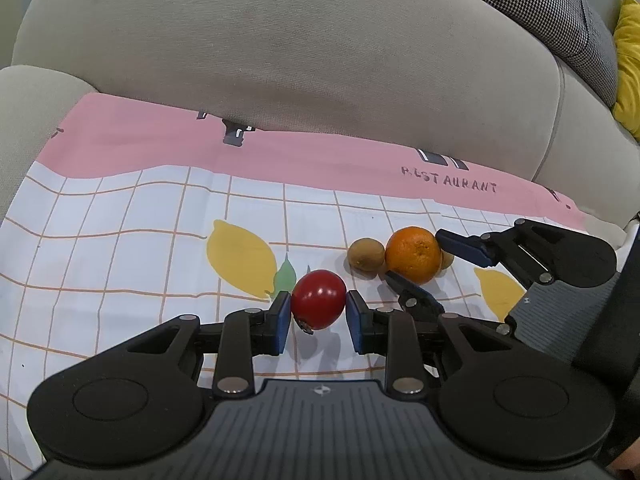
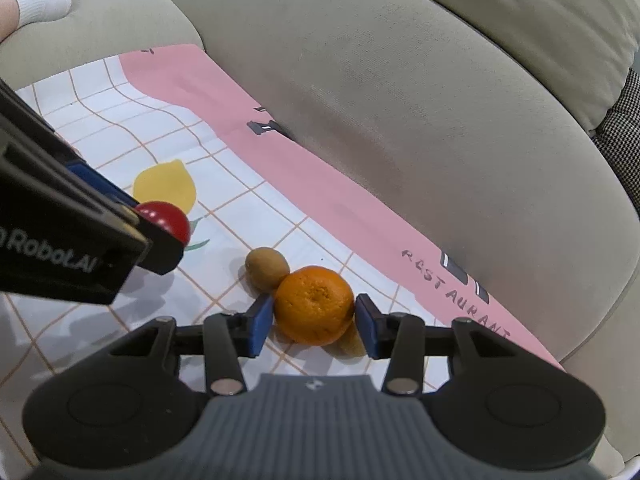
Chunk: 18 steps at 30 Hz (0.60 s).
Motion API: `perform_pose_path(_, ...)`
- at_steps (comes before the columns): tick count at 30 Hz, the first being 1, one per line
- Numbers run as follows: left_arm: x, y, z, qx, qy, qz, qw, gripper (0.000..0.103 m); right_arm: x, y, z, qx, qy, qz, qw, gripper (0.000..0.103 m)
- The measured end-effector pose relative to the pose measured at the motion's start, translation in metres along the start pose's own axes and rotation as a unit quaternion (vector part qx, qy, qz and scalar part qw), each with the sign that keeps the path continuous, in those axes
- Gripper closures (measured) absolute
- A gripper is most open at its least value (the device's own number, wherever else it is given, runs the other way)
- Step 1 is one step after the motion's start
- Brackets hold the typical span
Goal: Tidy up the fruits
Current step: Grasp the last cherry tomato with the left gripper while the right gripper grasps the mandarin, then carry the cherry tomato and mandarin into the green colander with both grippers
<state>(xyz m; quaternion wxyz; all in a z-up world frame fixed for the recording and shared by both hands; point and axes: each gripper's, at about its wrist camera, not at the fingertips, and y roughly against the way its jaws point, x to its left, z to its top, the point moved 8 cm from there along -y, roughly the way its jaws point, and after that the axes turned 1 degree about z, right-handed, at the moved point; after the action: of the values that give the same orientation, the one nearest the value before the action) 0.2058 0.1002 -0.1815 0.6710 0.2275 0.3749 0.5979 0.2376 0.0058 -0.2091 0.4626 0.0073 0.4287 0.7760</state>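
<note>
A red tomato [image 1: 318, 299] sits between the blue pads of my left gripper [image 1: 318, 322], which is shut on it just above the cloth; it also shows in the right wrist view [image 2: 166, 218]. An orange [image 2: 314, 305] sits between the pads of my right gripper [image 2: 314, 326], which is shut on it; it shows in the left wrist view [image 1: 413, 255] with the right gripper [image 1: 420, 264] around it. One kiwi [image 2: 267, 269] touches the orange's left side [image 1: 365, 255]. A second kiwi [image 2: 352, 342] lies half hidden behind the orange.
The fruits lie on a checked white and pink cloth [image 1: 120, 264] with lemon prints, spread over a beige sofa seat. The sofa back [image 1: 300, 60] rises right behind. A houndstooth cushion [image 1: 560, 20] and a yellow cushion [image 1: 628, 60] are at the far right.
</note>
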Motion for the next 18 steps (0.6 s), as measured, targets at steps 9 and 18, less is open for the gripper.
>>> perform_pose_path(9, 0.004, 0.003, 0.002, -0.003, 0.006, 0.001, 1.0, 0.07, 0.0, -0.005, -0.002, 0.004, 0.001, 0.001, 1.0, 0.06)
perform_pose_path(18, 0.0, 0.015, 0.003, -0.012, 0.011, -0.006, 0.9999, 0.07, -0.001, 0.012, 0.001, -0.007, 0.003, -0.001, 1.0, 0.06)
